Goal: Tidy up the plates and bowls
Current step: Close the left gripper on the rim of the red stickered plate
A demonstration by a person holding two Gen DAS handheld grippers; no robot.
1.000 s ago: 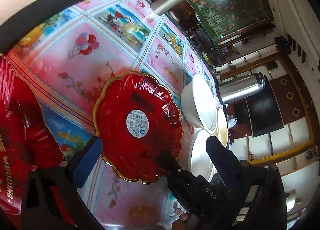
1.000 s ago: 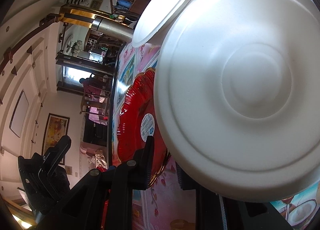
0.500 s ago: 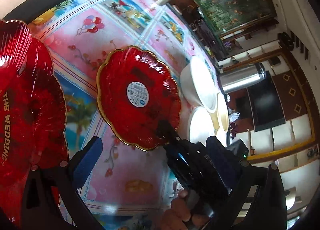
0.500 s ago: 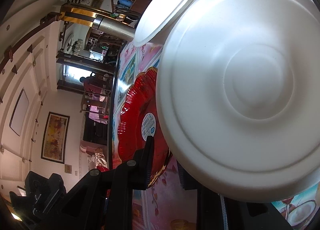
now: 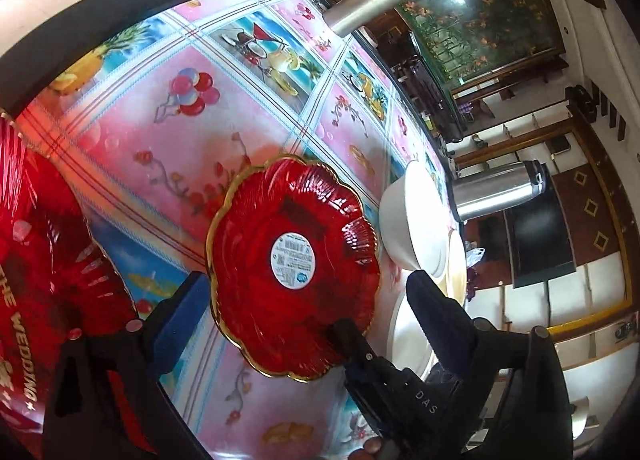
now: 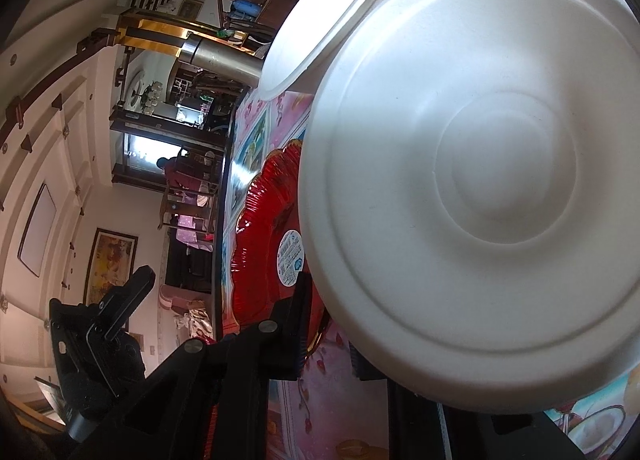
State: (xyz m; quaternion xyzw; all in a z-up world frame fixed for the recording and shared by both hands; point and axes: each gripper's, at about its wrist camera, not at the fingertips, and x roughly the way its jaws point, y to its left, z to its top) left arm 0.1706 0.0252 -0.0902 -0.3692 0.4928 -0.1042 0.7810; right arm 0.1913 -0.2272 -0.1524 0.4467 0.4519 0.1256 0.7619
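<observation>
The flowered tablecloth (image 5: 132, 148) bears a red gold-rimmed plate (image 5: 292, 272). My right gripper (image 6: 324, 340) is closing, clamped on a white plate (image 6: 480, 196); my left gripper (image 5: 296, 304), closing yet wide apart, holds nothing.

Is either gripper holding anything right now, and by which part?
Right gripper pinches the white plate by its rim, jaws closing. Left gripper holds nothing.
</observation>
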